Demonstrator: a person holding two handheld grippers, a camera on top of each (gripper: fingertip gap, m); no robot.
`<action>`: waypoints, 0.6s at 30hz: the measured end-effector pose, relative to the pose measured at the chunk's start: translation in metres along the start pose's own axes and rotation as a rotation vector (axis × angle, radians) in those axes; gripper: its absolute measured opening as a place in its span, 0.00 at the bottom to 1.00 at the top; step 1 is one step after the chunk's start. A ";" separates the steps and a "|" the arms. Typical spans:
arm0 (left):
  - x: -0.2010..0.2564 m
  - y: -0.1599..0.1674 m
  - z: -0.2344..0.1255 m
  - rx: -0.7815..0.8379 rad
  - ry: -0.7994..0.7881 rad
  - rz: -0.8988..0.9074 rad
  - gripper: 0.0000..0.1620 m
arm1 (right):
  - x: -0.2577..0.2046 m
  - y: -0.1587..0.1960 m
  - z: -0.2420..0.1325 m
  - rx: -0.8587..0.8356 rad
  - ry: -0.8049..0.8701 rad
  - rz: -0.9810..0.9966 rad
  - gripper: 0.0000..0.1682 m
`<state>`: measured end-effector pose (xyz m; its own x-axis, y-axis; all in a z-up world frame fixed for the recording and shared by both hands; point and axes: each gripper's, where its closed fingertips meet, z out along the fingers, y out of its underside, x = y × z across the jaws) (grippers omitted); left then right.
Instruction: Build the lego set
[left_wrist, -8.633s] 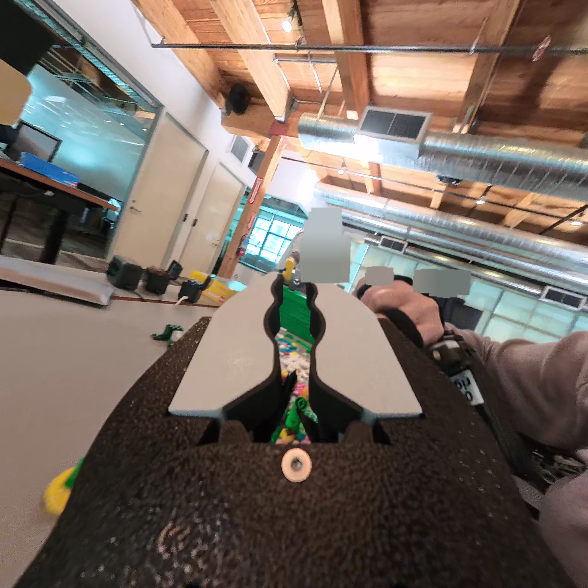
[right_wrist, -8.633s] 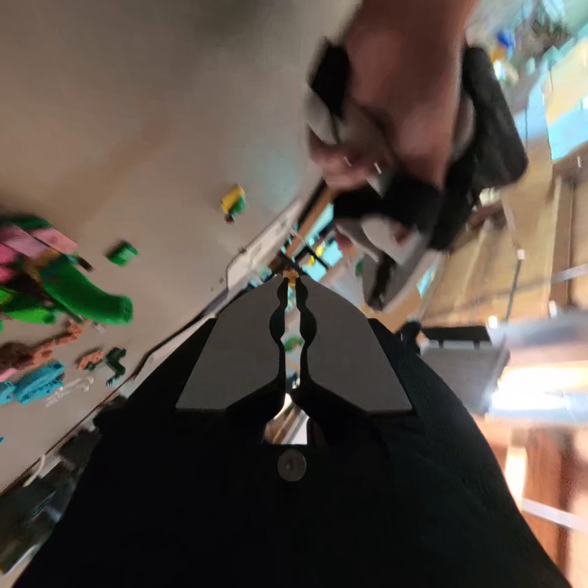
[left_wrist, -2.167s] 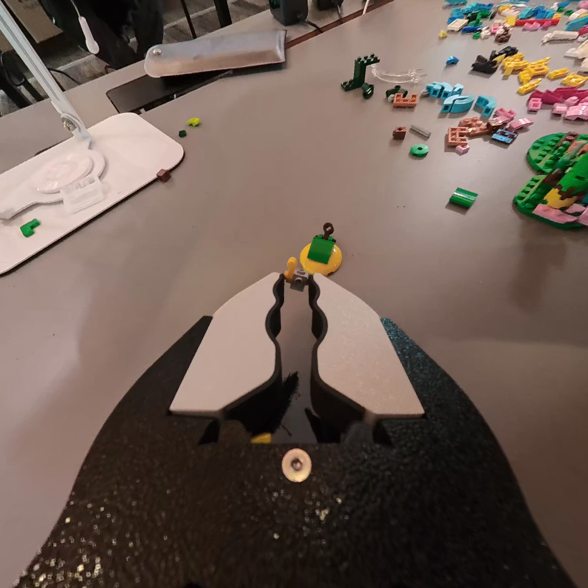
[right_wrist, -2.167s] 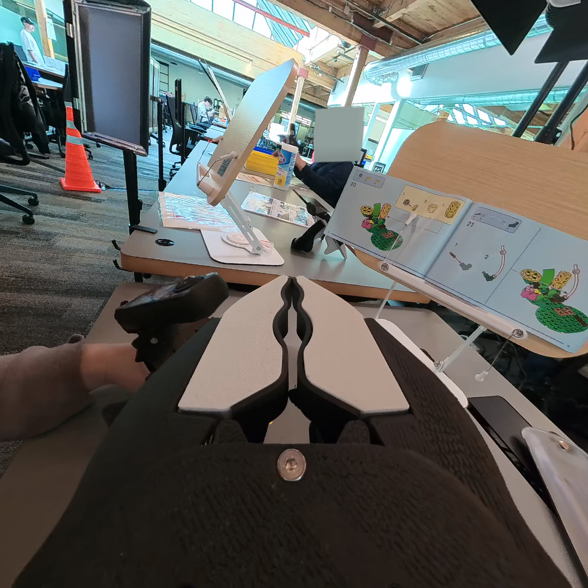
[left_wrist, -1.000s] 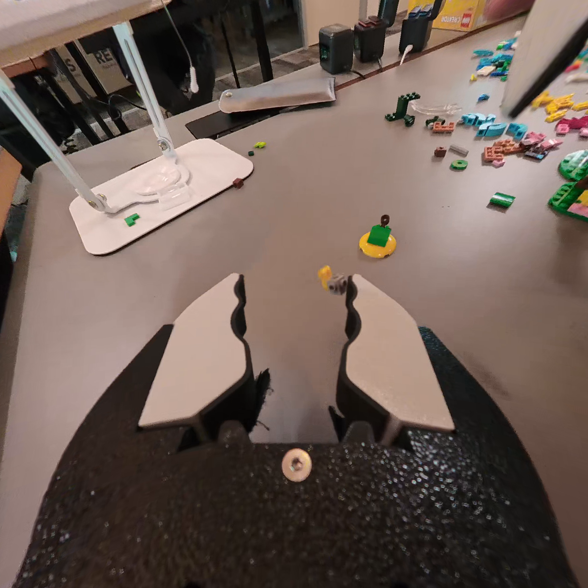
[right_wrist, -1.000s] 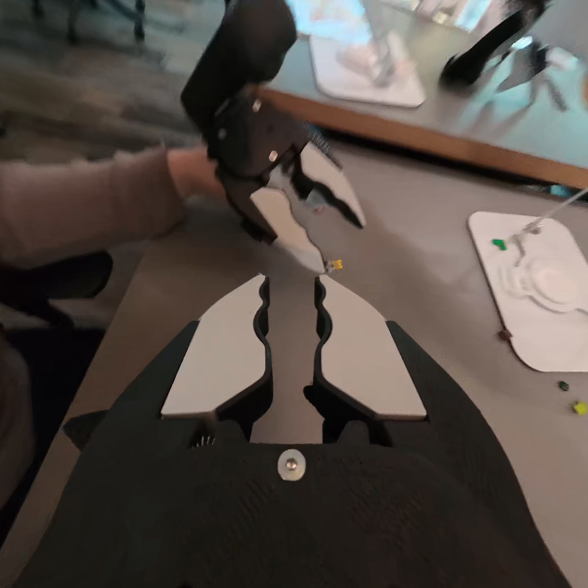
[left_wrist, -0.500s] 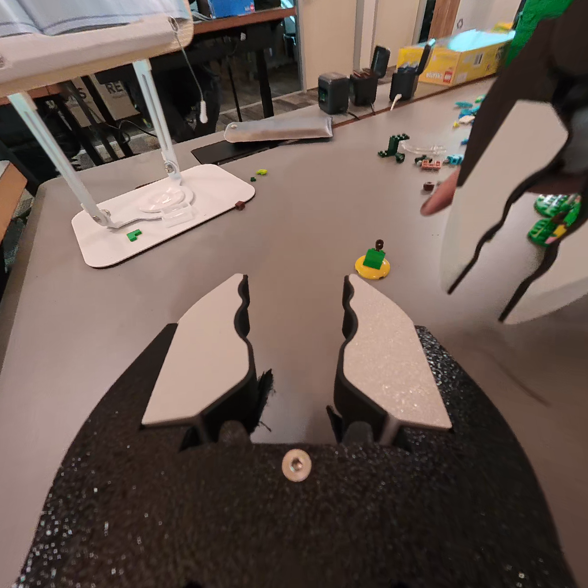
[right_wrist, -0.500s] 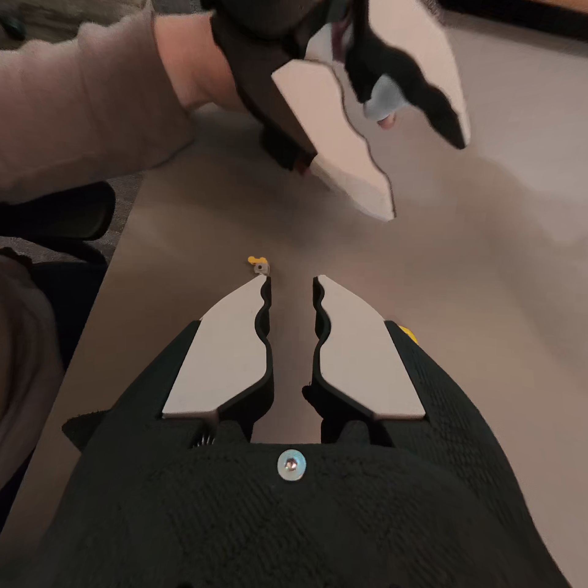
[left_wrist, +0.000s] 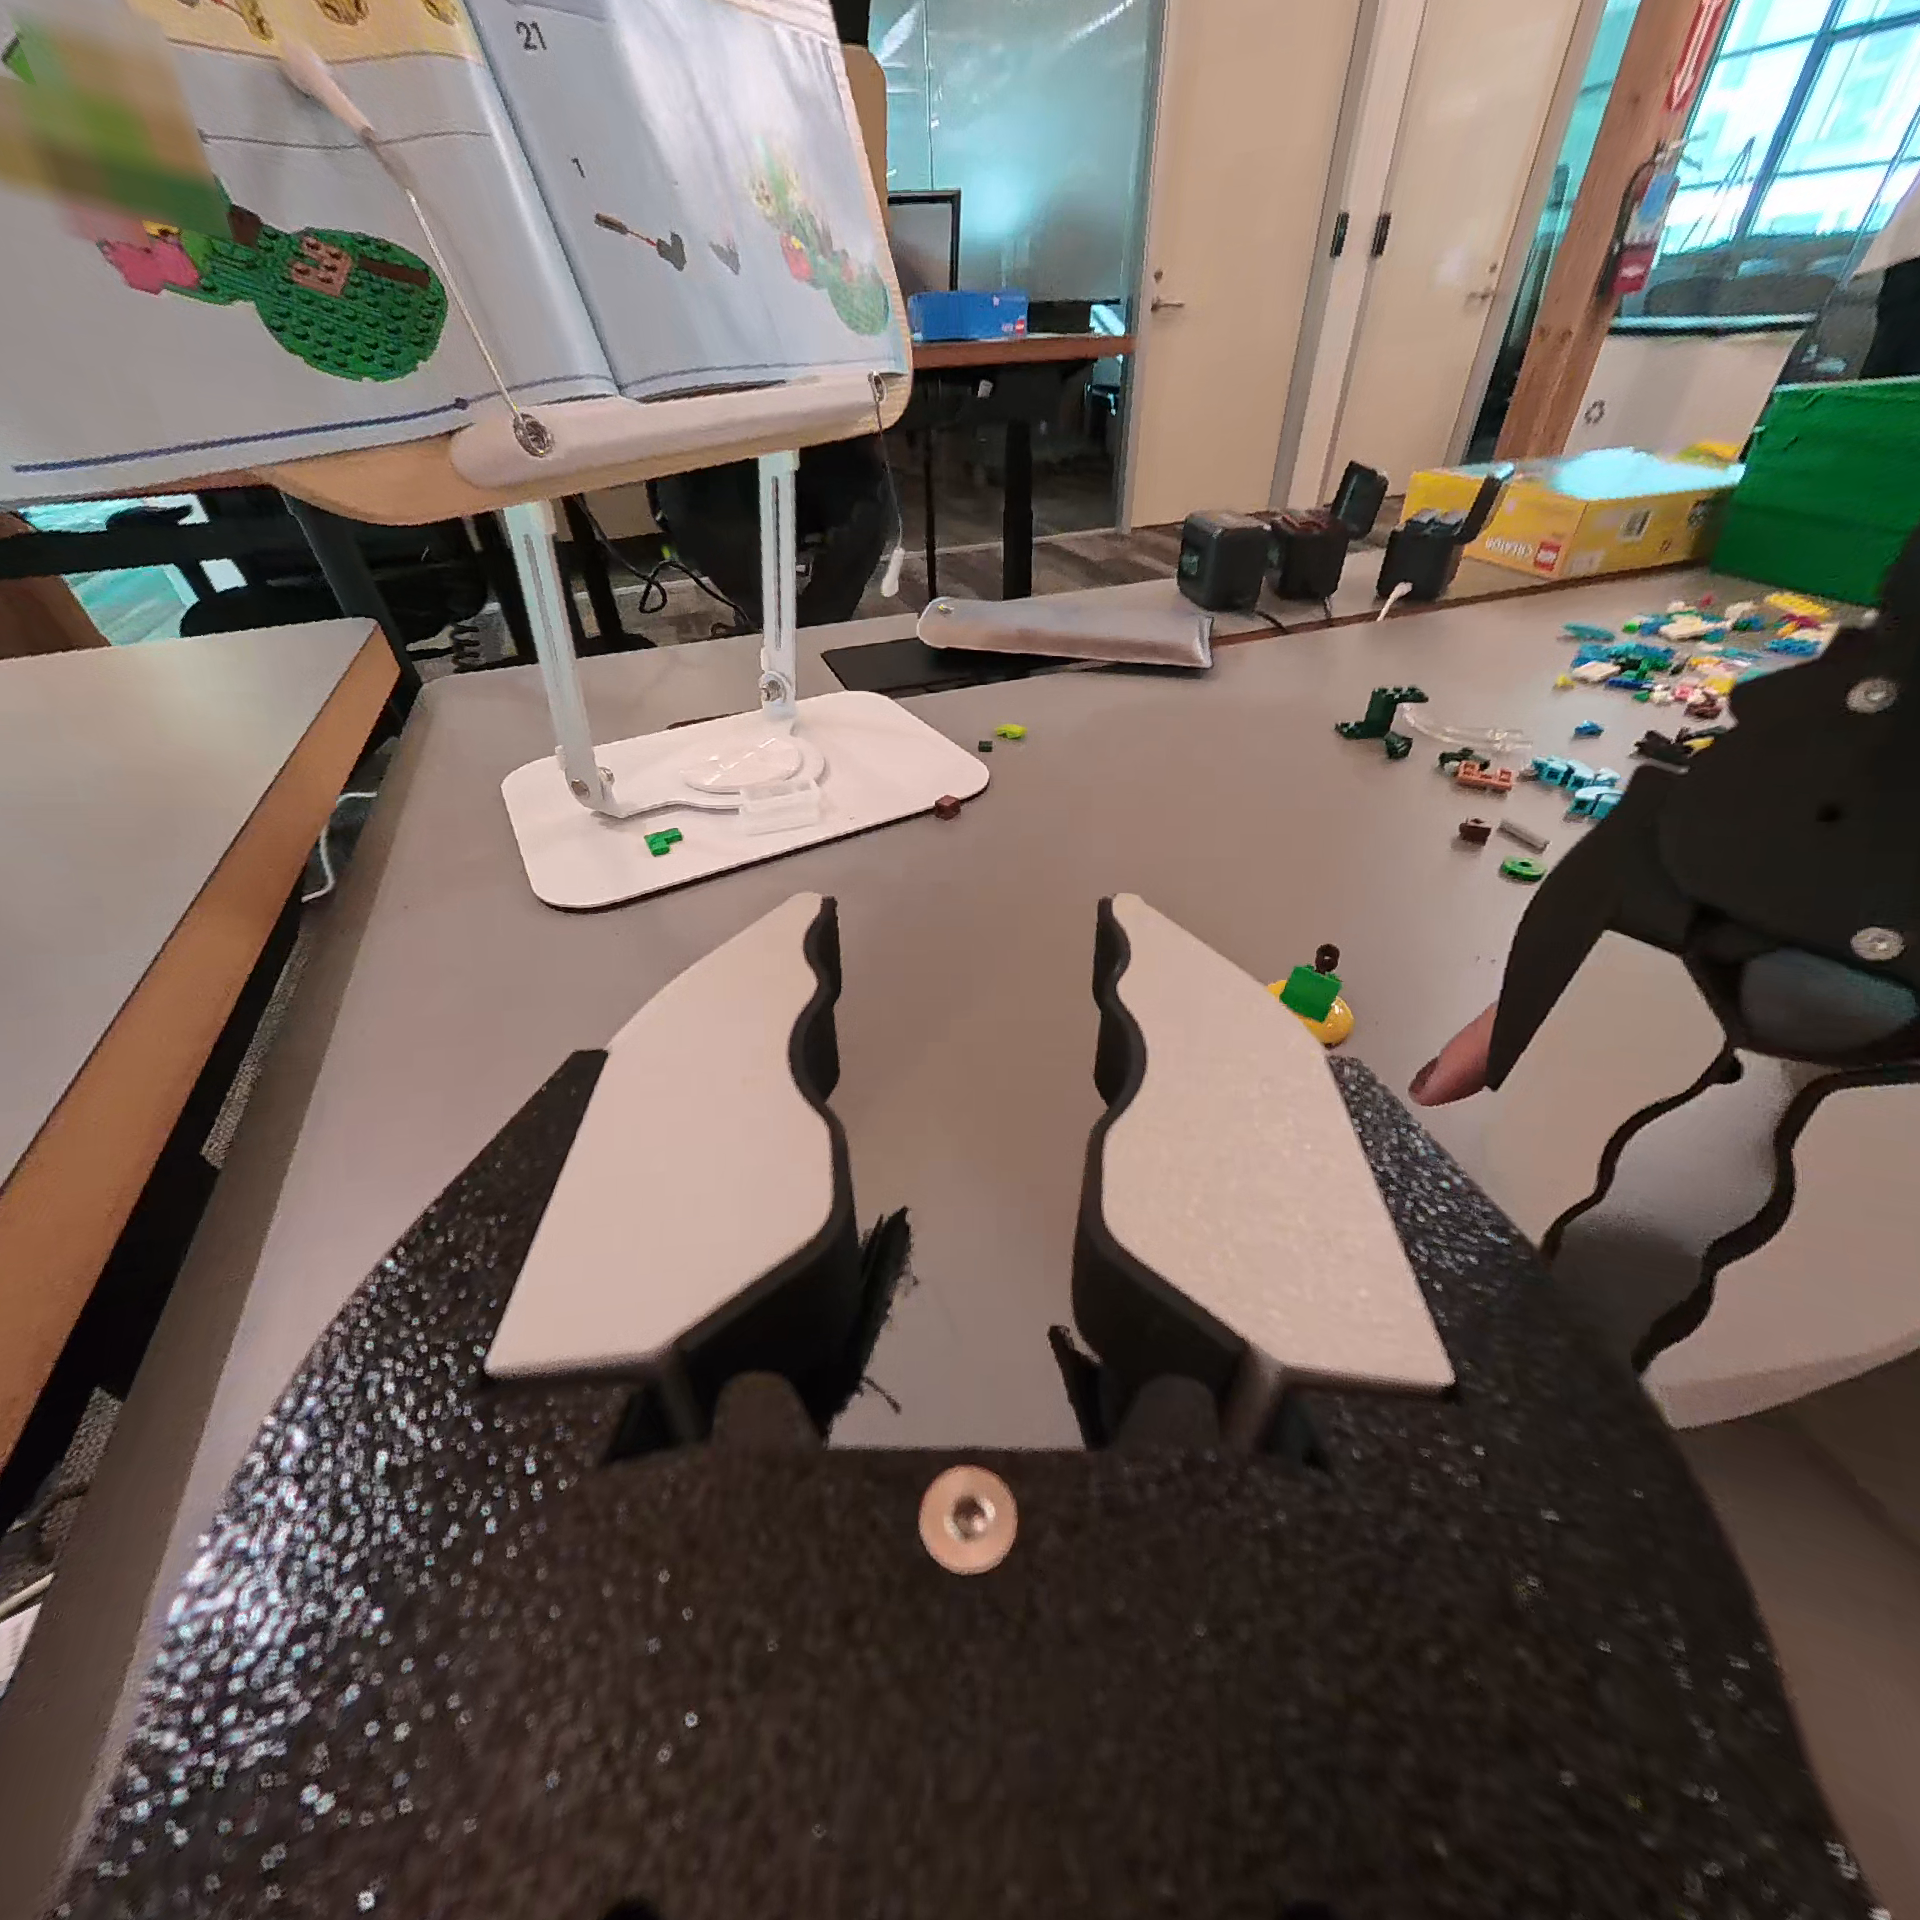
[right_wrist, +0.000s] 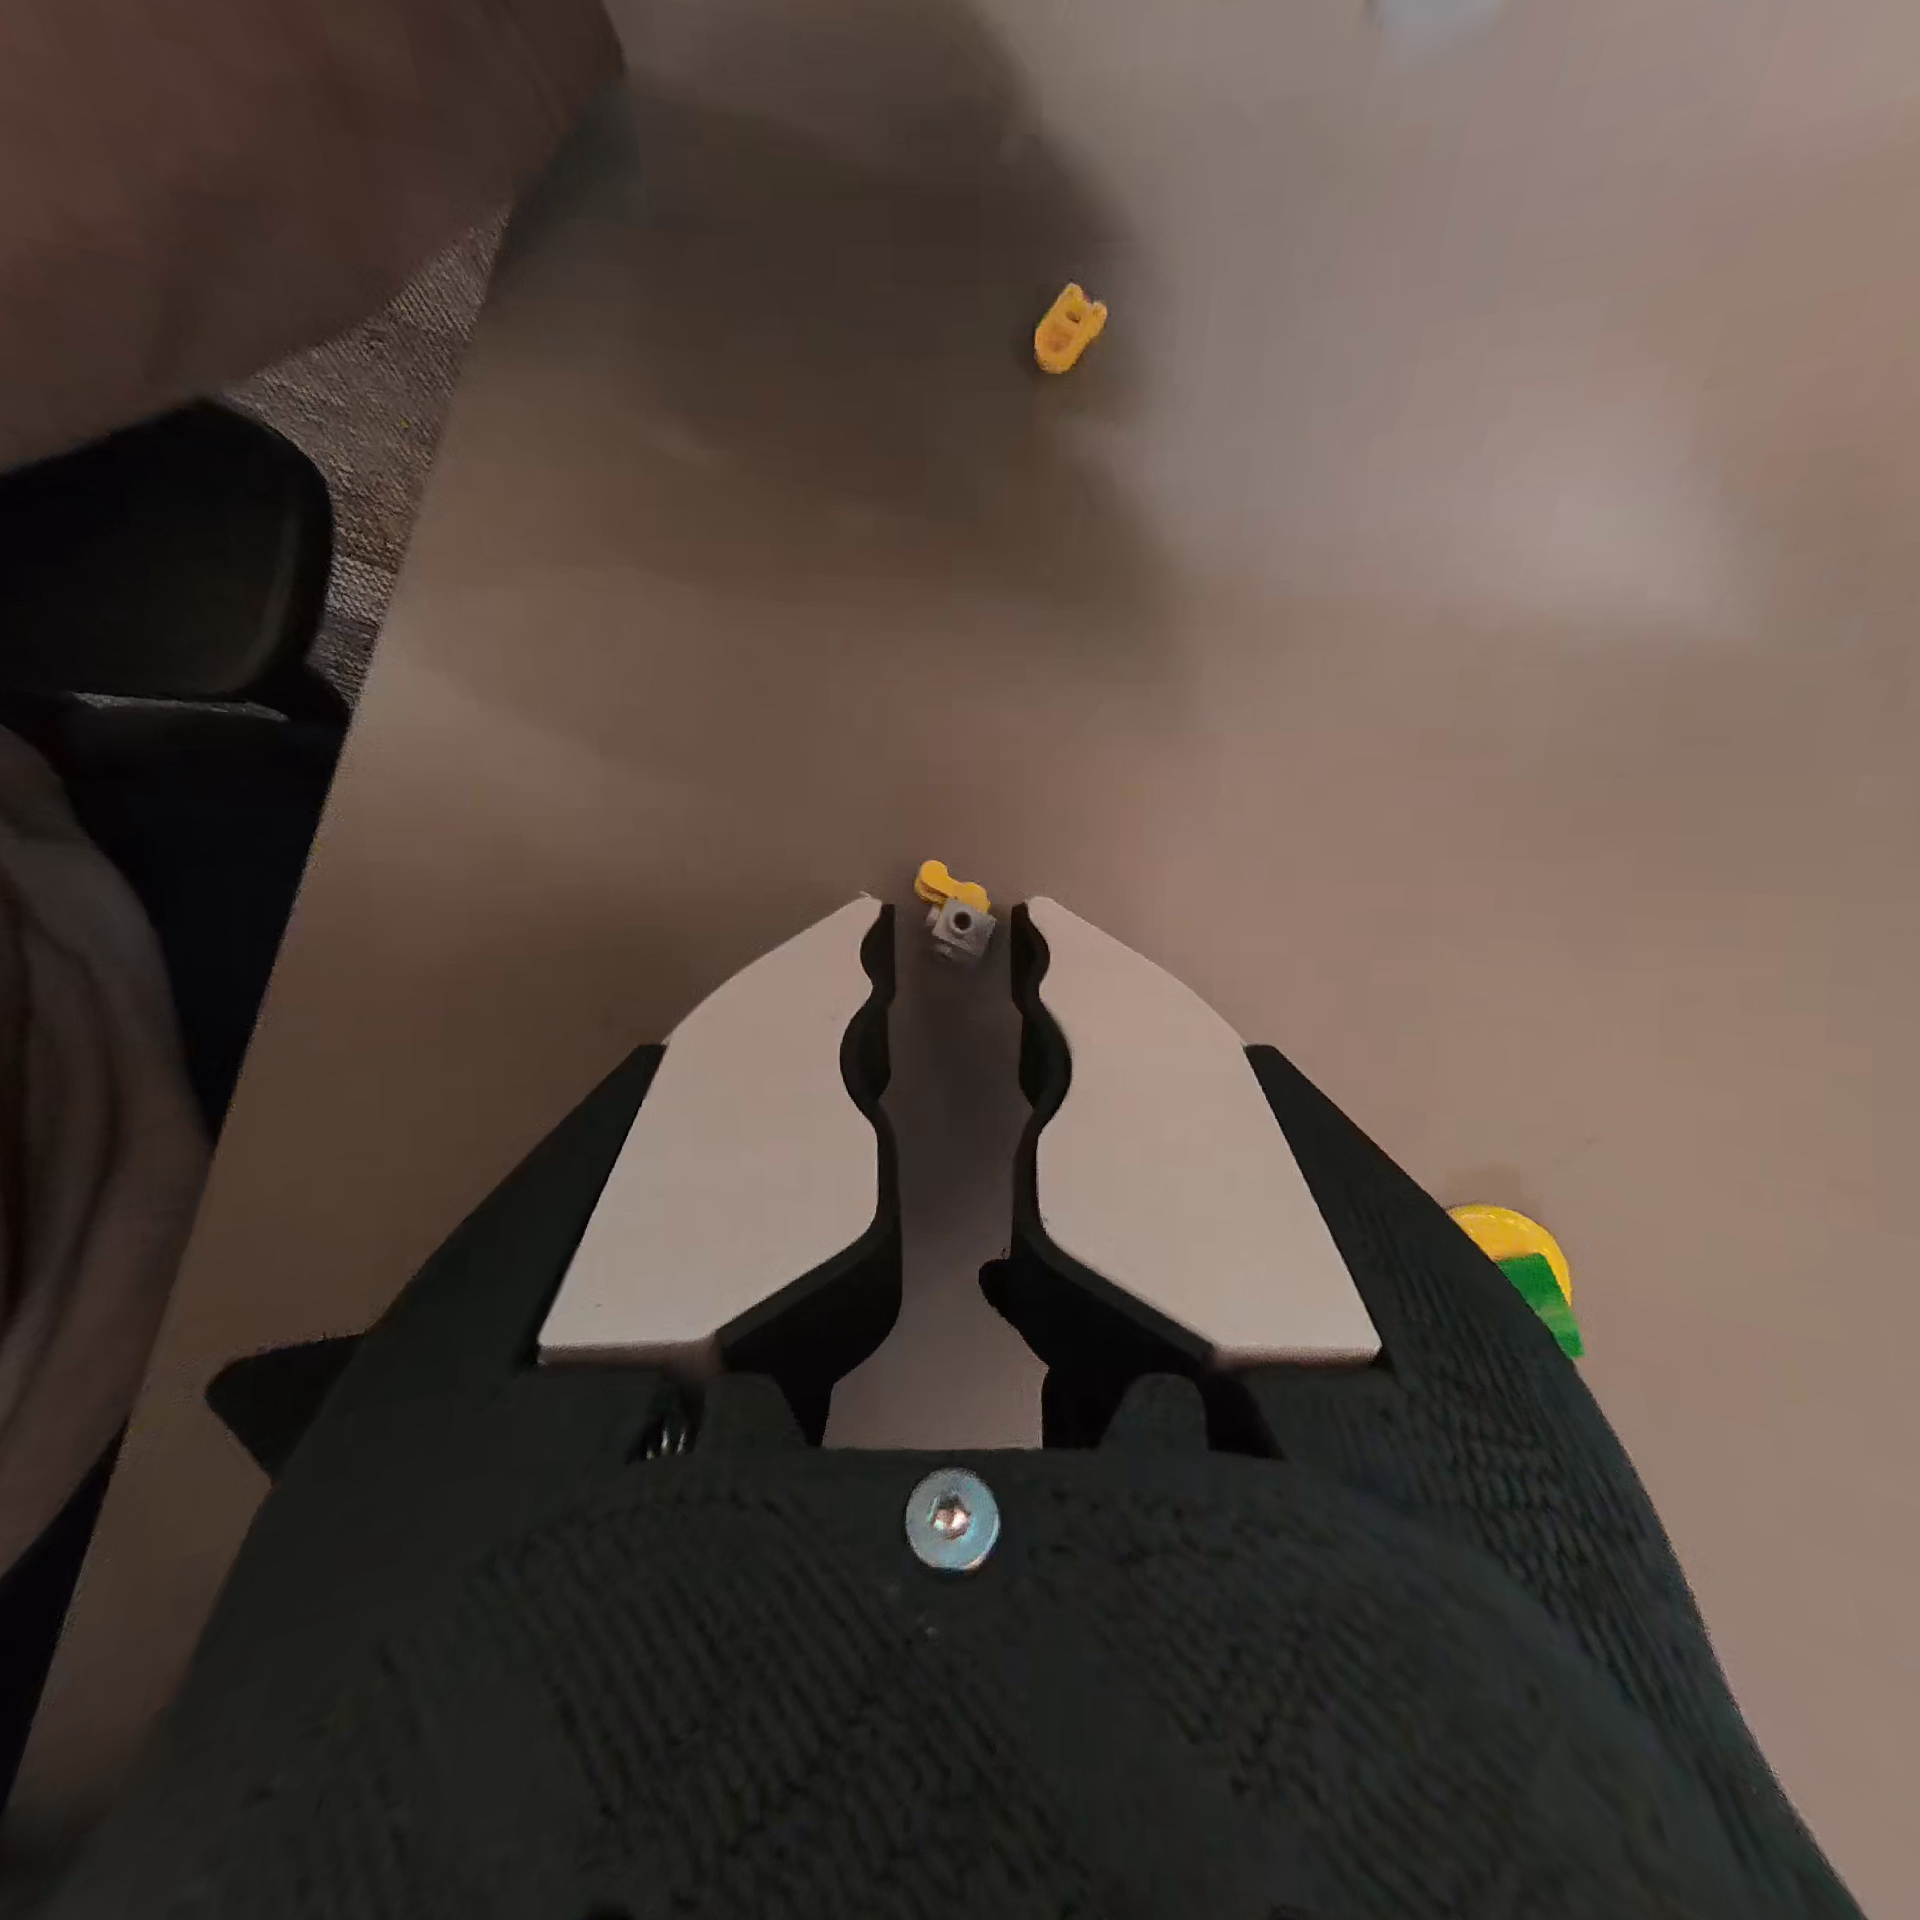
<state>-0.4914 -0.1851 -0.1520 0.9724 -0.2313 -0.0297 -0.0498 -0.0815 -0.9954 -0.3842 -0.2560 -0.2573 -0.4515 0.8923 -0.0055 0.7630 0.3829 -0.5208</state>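
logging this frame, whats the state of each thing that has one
left gripper: open, empty
right gripper: open around the grey and yellow piece, not clamped
loose yellow piece: lying alone on the table
instruction booklet: open on its stand

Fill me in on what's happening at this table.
A person is building a Lego set with a handheld gripper in each hand. The right gripper is open, its tips either side of a small grey-and-yellow brick piece lying on the grey table, not yet gripped. The left gripper is open and empty, raised toward the open instruction booklet on a white stand. A loose yellow piece lies farther off.
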 end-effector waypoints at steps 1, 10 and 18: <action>0.000 -0.001 0.000 0.007 0.005 -0.006 0.29 | 0.001 0.001 0.001 -0.006 0.004 -0.002 0.12; 0.070 -0.015 -0.005 0.101 0.354 0.156 0.36 | 0.049 -0.035 -0.066 0.444 0.102 0.236 0.06; 0.142 -0.042 -0.018 0.246 0.624 0.286 0.24 | 0.016 -0.045 -0.130 0.760 -0.490 0.519 0.06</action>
<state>-0.3552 -0.2324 -0.1126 0.6148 -0.7264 -0.3072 -0.1583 0.2680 -0.9503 -0.3658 -0.2280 -0.1225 -0.4191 0.6439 -0.6402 0.5018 -0.4234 -0.7543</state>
